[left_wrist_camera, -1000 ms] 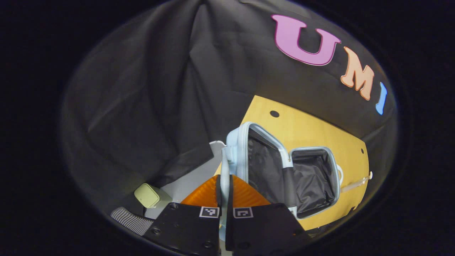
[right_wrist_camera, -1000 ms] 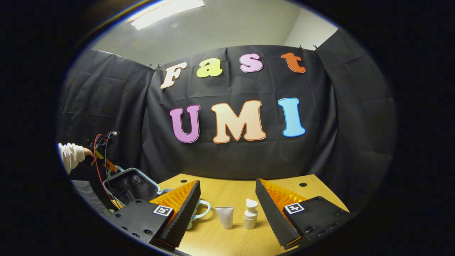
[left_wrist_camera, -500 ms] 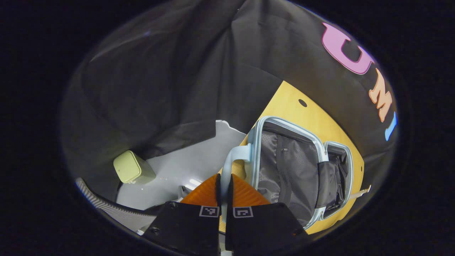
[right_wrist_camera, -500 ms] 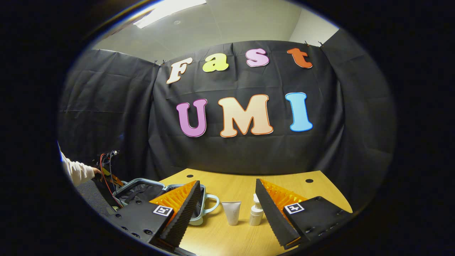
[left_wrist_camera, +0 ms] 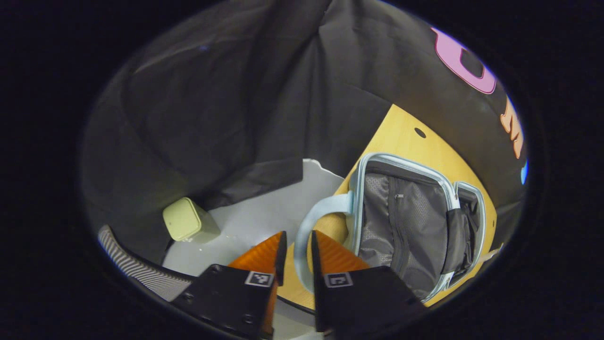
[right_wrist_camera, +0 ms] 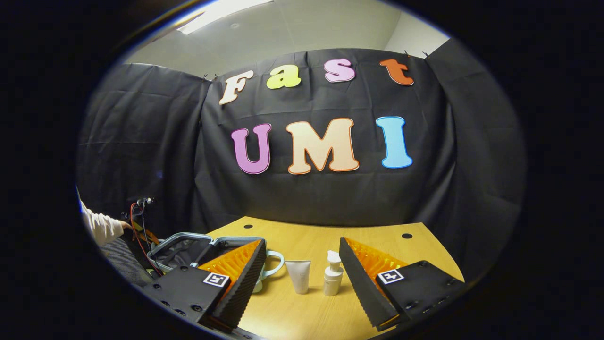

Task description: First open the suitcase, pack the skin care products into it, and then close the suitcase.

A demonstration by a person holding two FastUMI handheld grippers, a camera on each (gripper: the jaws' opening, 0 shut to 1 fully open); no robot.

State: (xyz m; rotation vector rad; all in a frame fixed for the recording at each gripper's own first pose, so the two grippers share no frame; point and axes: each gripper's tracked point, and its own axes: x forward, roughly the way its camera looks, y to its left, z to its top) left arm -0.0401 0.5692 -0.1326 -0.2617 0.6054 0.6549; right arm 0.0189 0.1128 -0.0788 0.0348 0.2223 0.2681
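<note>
The pale blue suitcase [left_wrist_camera: 401,217] lies open on the wooden table [left_wrist_camera: 401,137], its grey mesh-lined lid spread flat near the table's edge. My left gripper [left_wrist_camera: 297,234] is open, and the lid's curved handle [left_wrist_camera: 311,222] runs through the gap between its fingers. In the right gripper view the open suitcase [right_wrist_camera: 184,245] sits at the table's left end. A white tube [right_wrist_camera: 299,276] and a white pump bottle [right_wrist_camera: 332,274] stand upright to its right. My right gripper [right_wrist_camera: 302,242] hovers open over the table, nearer than both products, holding nothing.
A pale green box [left_wrist_camera: 181,219] stands on the grey floor past the table's edge, beside a striped mat [left_wrist_camera: 137,271]. A person's white sleeve [right_wrist_camera: 101,226] and red and black cables [right_wrist_camera: 137,217] are at the far left. Bare table [right_wrist_camera: 311,311] lies in front of the products.
The lid has swung down from upright to flat. My left gripper's fingers, shut on the handle before, have parted. The right gripper has barely moved.
</note>
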